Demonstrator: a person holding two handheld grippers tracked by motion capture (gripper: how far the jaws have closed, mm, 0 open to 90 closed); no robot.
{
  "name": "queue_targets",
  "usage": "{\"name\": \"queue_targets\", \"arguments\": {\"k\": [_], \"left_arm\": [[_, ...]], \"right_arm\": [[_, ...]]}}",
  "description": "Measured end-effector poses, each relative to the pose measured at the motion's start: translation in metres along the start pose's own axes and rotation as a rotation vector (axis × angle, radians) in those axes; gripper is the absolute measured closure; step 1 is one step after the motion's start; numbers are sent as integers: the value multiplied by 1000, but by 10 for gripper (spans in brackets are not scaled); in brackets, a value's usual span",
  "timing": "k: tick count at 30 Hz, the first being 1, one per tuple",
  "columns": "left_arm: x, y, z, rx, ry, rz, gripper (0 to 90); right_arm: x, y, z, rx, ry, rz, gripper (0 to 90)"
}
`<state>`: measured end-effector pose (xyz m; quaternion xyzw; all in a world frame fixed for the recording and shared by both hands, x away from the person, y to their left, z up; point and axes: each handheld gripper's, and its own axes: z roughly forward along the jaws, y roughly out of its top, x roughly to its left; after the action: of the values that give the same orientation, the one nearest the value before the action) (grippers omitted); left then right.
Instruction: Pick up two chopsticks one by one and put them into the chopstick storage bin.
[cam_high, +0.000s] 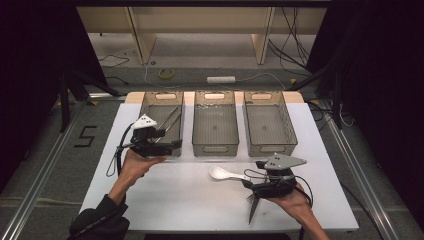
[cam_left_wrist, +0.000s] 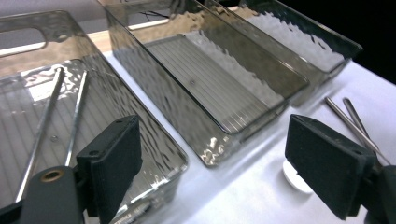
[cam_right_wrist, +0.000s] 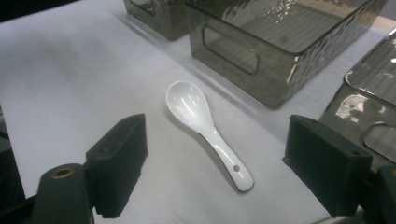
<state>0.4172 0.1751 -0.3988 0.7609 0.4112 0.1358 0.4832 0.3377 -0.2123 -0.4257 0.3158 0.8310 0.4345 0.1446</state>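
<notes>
Left tongs (cam_high: 167, 143): black body, white three-cornered plate on top, black cable looping off the side. Right tongs (cam_high: 250, 183): black body, grey three-cornered plate, black cable coiled beside it. Jaws on both: thick black rectangular pads (cam_left_wrist: 114, 161) on black arms, a brass-ringed screw hole at the base. Left arm wears a dark sleeve (cam_high: 97, 220).

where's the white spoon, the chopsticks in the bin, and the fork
white spoon (cam_right_wrist: 201, 122): right gripper view, where the bowl meets the handle.
chopsticks (cam_high: 170, 120): high view, mid-length of the pair inside the left bin.
fork (cam_high: 253, 210): high view, on its handle near the table's front edge.
</notes>
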Motion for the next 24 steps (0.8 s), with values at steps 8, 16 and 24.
{"name": "queue_targets", "arguments": {"k": [8,16,24], "left_arm": [[-13,-15,-11,-22,-32,24,175],[-20,-25,-24,-64,-50,7,168],[-28,-29,-27,-67,-69,15,169]], "right_arm": [[-2,6,15,82,0,-44,223],[-7,14,33,164,12,-70,234],[-12,20,50,226,26,-97,242]]}}
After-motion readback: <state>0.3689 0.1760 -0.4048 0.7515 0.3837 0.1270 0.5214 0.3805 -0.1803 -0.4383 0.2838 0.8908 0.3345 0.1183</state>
